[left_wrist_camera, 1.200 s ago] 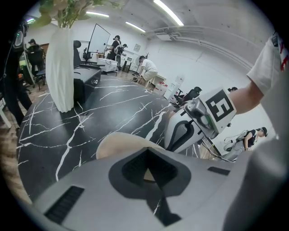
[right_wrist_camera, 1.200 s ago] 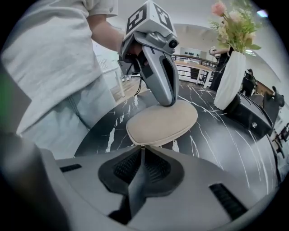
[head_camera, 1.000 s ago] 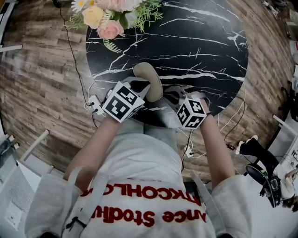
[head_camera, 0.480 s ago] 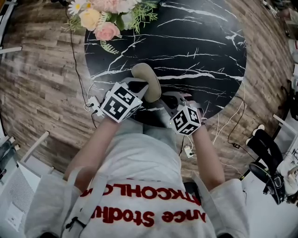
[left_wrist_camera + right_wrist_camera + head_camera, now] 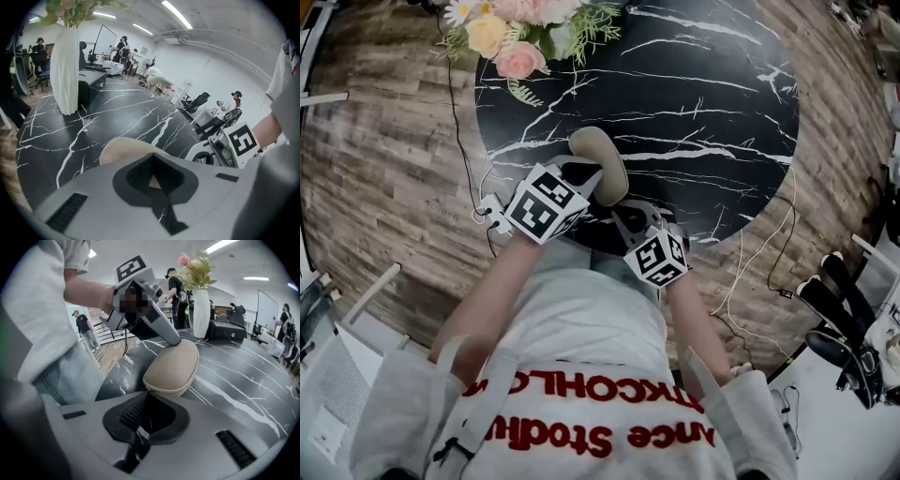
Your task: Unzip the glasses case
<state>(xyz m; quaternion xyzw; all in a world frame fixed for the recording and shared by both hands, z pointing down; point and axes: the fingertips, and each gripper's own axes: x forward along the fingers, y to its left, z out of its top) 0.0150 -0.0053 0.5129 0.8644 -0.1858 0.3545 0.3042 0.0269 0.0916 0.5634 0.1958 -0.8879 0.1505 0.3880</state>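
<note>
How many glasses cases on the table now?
1. The beige glasses case lies at the black table's near edge, between left gripper and right gripper, which could hide little else.

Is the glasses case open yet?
No: in the right gripper view the beige glasses case lies on the table with its two halves shut together all along the visible edge.

The grey plastic left gripper (image 5: 152, 155), topped by a black-and-white marker cube (image 5: 546, 204), is held angled downward on the bare left forearm (image 5: 492, 300), its jaws brought together. The matching right gripper (image 5: 146, 393) is carried close beside it on the bare right forearm (image 5: 694, 319). Its jaws have just been closing and are now shut; whether anything thin is pinched between them cannot be told.
</note>
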